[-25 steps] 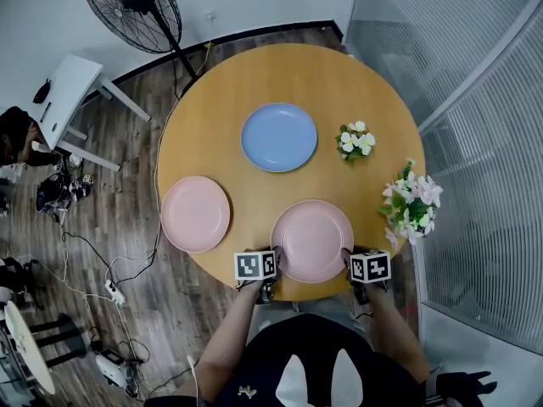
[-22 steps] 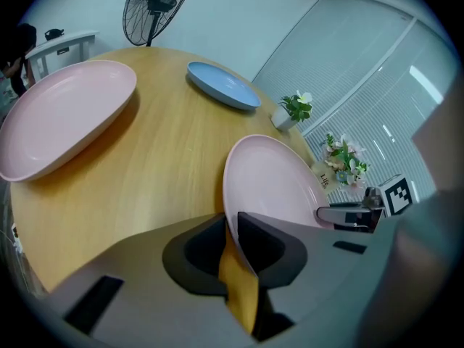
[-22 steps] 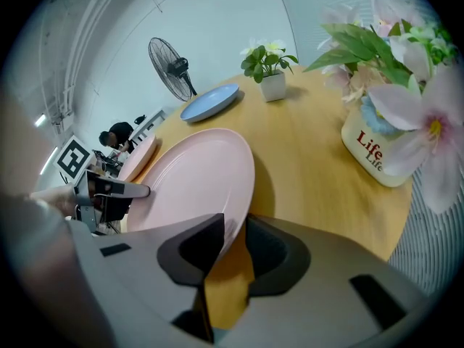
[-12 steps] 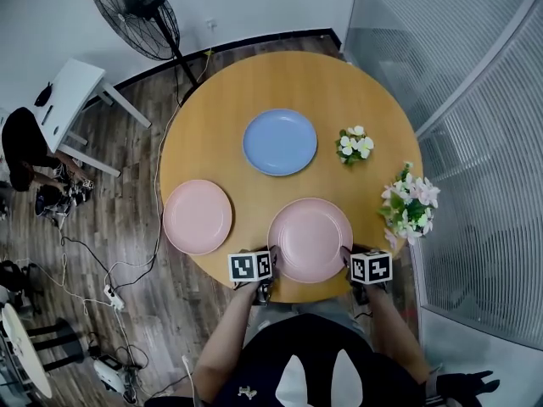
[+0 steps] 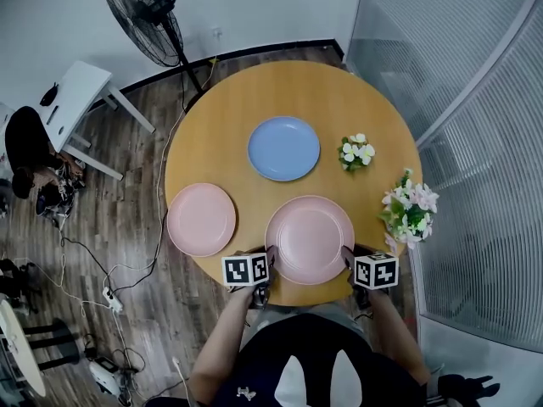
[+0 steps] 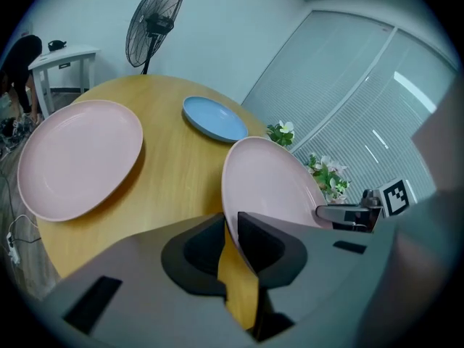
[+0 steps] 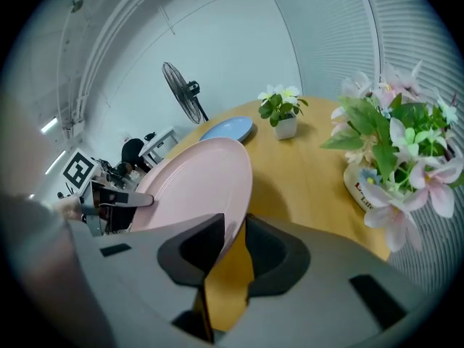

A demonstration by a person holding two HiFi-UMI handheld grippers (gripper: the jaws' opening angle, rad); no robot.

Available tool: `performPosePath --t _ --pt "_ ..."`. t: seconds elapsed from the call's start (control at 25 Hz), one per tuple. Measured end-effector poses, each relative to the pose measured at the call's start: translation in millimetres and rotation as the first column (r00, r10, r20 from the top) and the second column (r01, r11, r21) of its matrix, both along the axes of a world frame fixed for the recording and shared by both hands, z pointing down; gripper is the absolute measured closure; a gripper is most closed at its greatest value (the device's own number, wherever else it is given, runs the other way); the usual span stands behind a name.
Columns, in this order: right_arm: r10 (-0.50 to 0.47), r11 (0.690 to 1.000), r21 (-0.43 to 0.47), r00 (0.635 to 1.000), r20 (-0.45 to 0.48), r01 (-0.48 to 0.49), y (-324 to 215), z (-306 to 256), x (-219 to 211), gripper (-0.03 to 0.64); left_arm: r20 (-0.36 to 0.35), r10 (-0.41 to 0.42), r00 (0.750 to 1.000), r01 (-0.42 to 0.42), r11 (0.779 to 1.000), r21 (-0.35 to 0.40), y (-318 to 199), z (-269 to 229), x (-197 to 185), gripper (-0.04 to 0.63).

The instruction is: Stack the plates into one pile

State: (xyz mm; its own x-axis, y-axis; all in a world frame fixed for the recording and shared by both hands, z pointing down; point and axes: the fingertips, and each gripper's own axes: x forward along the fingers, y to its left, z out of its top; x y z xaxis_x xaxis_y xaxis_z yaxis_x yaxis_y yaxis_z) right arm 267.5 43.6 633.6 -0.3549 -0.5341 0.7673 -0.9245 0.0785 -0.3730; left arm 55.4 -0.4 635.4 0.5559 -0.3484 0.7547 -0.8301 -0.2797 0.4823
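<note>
A pink plate (image 5: 310, 237) hangs just above the near edge of the round wooden table (image 5: 293, 91). My left gripper (image 5: 270, 259) is shut on its left rim and my right gripper (image 5: 348, 259) is shut on its right rim. In the left gripper view the plate (image 6: 267, 187) rises from between the jaws of my left gripper (image 6: 233, 239). The right gripper view shows the plate (image 7: 192, 187) running out of my right gripper (image 7: 232, 246). A second pink plate (image 5: 201, 220) lies on the table's left side. A blue plate (image 5: 284, 148) lies in the middle.
A small pot of white flowers (image 5: 355, 152) stands right of the blue plate. A larger vase of pink flowers (image 5: 410, 210) stands at the table's right edge. A standing fan (image 5: 144, 11), a white side table (image 5: 72, 100) and cables are on the floor to the left.
Both grippers have lifted the pink plate a little off the table. The view has shifted slightly.
</note>
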Motion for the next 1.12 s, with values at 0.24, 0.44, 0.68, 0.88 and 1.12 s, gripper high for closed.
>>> performPosePath --t 0.24,0.44,0.68,0.88,1.12 --pt "0.012 0.998 0.068 1.0 0.018 -0.013 -11 -31 -4 0.526 -0.041 -0.029 0.999 0.03 0.999 0.04 -5 -30 -5 0.534" --pt "0.009 0.992 0.123 1.0 0.027 -0.012 -18 -54 -5 0.526 -0.053 -0.05 0.997 0.055 0.994 0.092 -10 -59 -9 0.534" --pt "0.0 0.988 0.155 0.999 0.034 -0.005 -20 -76 -7 0.523 -0.098 -0.076 0.992 0.088 0.989 0.118 -11 -86 -10 0.535" --pt "-0.017 0.984 0.175 0.999 0.04 0.009 -25 -82 -6 0.525 -0.052 -0.055 0.997 0.063 0.984 0.165 -10 -94 -8 0.534" --pt "-0.063 0.98 0.191 0.997 0.041 0.054 -35 -85 -5 0.523 -0.023 -0.083 0.996 0.086 0.979 0.183 -9 -96 -9 0.534"
